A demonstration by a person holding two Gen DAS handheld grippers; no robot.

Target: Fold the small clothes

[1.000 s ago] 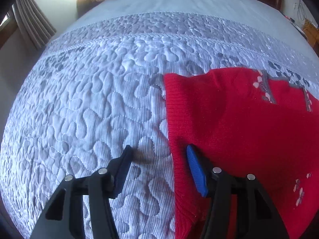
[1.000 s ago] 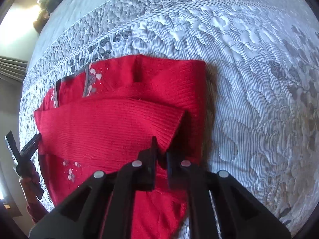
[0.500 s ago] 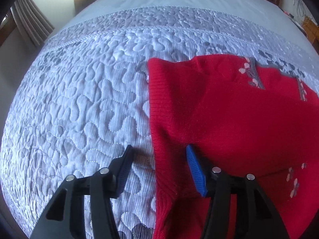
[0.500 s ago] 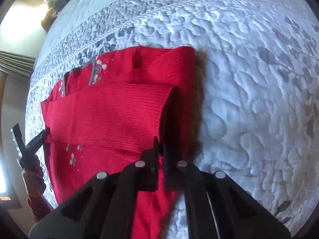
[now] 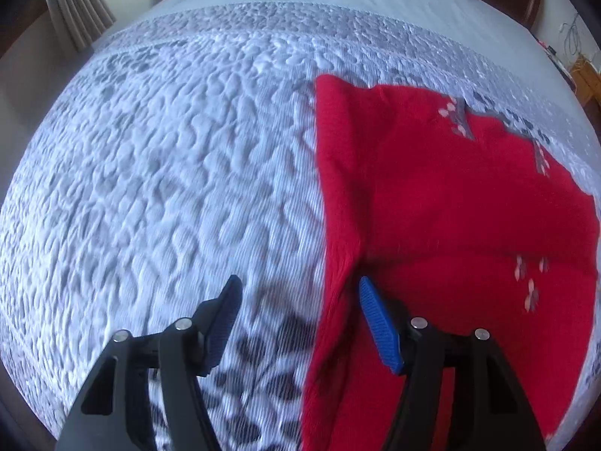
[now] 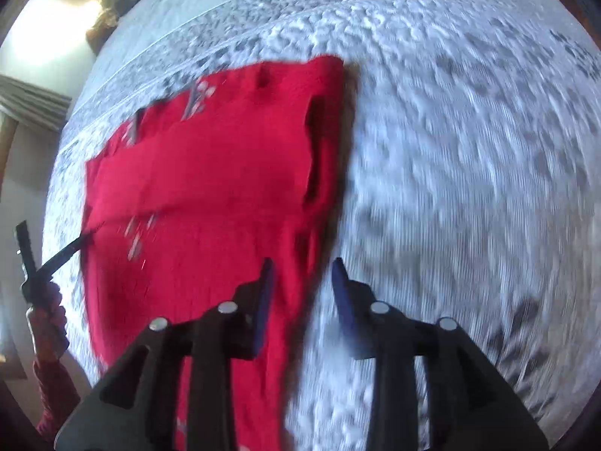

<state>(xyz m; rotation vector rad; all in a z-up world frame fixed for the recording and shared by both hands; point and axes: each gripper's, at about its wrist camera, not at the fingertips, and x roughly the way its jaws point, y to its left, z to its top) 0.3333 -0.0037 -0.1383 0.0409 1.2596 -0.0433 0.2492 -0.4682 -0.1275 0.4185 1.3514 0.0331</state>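
On the white quilted bedspread (image 5: 169, 173) a red knitted sweater with small flower embroidery (image 5: 443, 195) is laid out flat, with one sleeve folded across its body. The left gripper (image 5: 296, 293) is seen with its jaws spread wide; the left edge of the sweater lies between the blue-padded fingers (image 5: 377, 323), and nothing is pinched. The right gripper (image 6: 300, 274) is also held with its jaws apart, just above the right edge of the sweater (image 6: 210, 173), and nothing is gripped by it. Both views are blurred. Beige curtains (image 5: 75, 11) are visible at the far left.
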